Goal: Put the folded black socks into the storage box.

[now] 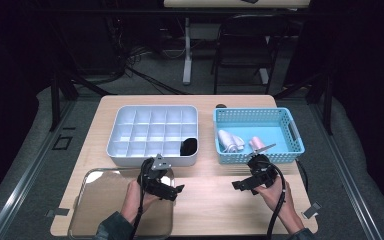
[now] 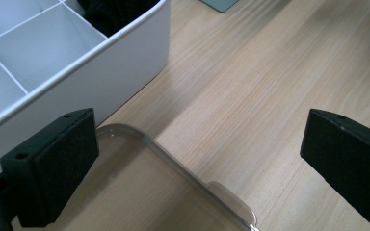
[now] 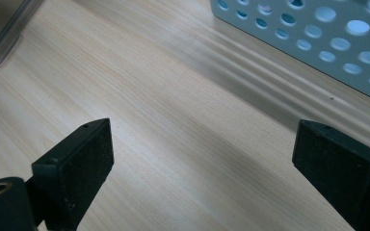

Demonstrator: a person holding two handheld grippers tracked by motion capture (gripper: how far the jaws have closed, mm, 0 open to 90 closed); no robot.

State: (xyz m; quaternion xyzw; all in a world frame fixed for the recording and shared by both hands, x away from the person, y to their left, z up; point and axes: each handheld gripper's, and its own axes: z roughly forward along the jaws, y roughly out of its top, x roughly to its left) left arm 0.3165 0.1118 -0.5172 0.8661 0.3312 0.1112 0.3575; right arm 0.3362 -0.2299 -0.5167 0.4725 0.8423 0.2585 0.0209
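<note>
The wooden bench point(image 1: 210, 200) carries everything within easy reach of the person's two hands: a white divided organiser point(image 1: 152, 134) at the back left, a blue perforated basket point(image 1: 258, 134) at the back right, and a clear plastic lid or tray point(image 1: 105, 200) lying flat at the front left. The basket holds a few rolled pale items, white ones point(image 1: 229, 141) and a pink one point(image 1: 256, 144), which look like stock waiting to be sorted, and one dark item point(image 1: 189, 146) already sits in a front-row compartment of the organiser, near its right end, likely the pattern to follow. The left tool point(image 1: 172, 192) hovers just above the clear tray's right edge, near the organiser's front wall, jaws spread wide and holding nothing. The right tool point(image 1: 242, 185) hangs over bare bench just in front of the basket, also wide open and empty, angled toward the middle of the bench; its nearness to the basket suggests it is placed to go in for the next roll.
</note>
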